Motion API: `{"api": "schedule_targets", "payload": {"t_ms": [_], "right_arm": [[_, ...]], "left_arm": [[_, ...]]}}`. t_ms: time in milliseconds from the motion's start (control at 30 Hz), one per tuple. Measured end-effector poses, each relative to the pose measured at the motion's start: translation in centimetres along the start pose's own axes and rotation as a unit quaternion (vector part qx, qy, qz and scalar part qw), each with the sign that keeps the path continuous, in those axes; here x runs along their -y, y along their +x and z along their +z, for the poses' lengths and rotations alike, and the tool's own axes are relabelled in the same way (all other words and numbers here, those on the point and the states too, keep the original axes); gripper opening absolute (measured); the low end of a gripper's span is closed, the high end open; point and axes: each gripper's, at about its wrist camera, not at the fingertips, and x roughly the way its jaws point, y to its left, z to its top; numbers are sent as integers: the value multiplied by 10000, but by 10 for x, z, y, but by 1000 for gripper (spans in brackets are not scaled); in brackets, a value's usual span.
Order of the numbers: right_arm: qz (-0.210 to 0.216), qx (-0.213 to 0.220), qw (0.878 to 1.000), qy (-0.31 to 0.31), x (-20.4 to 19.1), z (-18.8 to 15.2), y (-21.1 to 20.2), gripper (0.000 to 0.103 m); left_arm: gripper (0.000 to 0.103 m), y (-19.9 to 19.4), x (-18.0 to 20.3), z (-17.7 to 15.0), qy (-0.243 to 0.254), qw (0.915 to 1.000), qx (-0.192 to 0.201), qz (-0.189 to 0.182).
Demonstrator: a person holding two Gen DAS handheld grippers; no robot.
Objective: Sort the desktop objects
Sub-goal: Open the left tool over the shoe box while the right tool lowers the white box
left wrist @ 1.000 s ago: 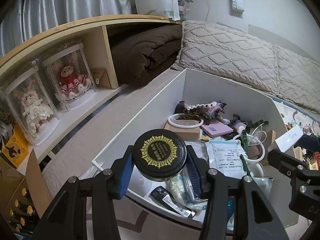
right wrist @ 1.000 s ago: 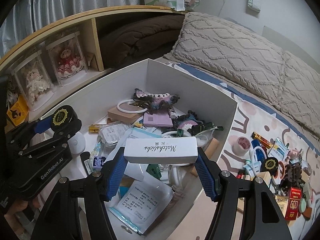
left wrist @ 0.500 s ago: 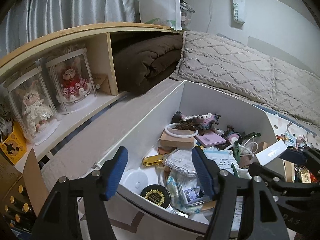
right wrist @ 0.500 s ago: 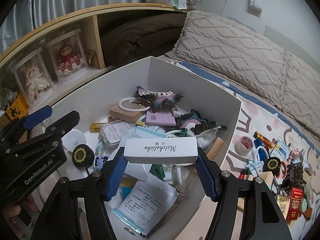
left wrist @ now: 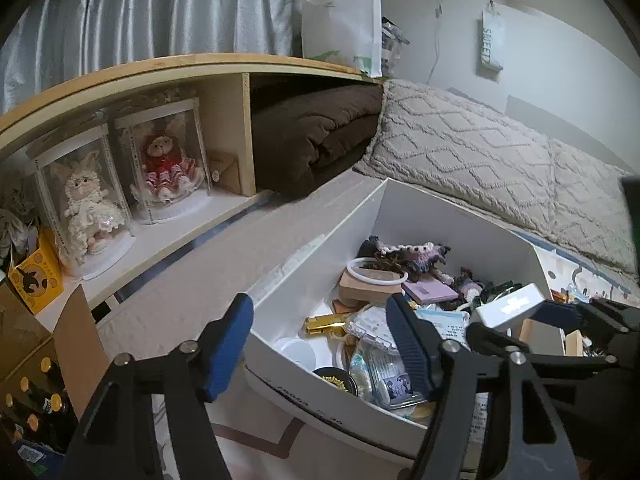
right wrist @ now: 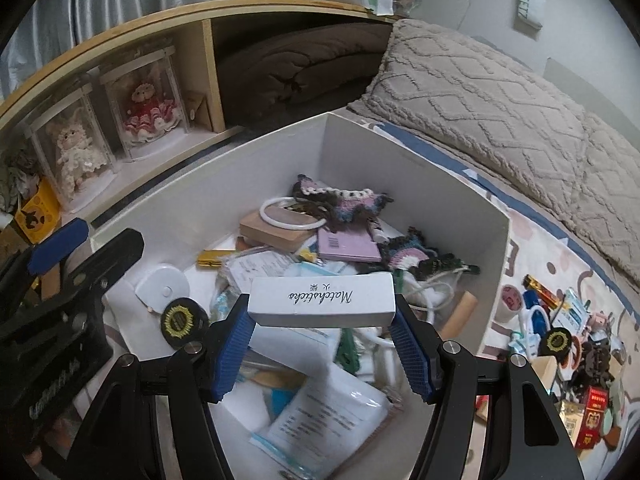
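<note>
A white storage box (right wrist: 412, 168) (left wrist: 328, 252) on the bed holds several small items. A round black tin with a gold crest (right wrist: 181, 319) (left wrist: 336, 379) lies inside it near the left wall. My left gripper (left wrist: 320, 344) is open and empty, just outside the box's left front corner; it also shows in the right wrist view (right wrist: 72, 248). My right gripper (right wrist: 322, 346) is shut on a long white matchstick box (right wrist: 322, 299) (left wrist: 510, 306) and holds it above the box's contents.
Loose items lie on the patterned cover to the right of the box: a second black tin (right wrist: 558, 340), a tape roll (right wrist: 510, 296), a red pack (right wrist: 592, 416). A wooden shelf with cased dolls (left wrist: 160, 172) and a folded brown blanket (left wrist: 316, 136) stands left. Knitted pillows (left wrist: 480, 160) lie behind.
My left gripper opened and dropped the black tin into the box, then pulled back up and to the left. My right gripper stayed over the box with the matchstick box.
</note>
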Motion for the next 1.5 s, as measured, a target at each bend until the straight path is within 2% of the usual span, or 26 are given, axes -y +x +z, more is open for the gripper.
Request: {"api": "schedule_targets", "payload": {"t_ms": [333,667,767,833,1167,1500], "right_arm": [[158,-309,9992,-198,-23,14,24,68],[-25,-505,9964,-673,-35,18,35,68],[-11,-535,9958,-738,-40,18,37,68],[-12,-540,9954,-796,-44,19,38,68],[96,-508,9950,-851,-59,27,42,68],[345,-501,9963,-609,-65,38,49,68]], "left_arm": [[71,-13,-23,1,-270,9995,160,51],[71,-29,-50,-1,-662,9969,365,201],[77,-37,-59,-1,-777,9955,469,272],[77,-41,-65,-2,-860,9945,530,287],[78,-49,-72,-2,-987,9925,639,329],[78,-51,-72,-1,-1011,9922,656,323]]}}
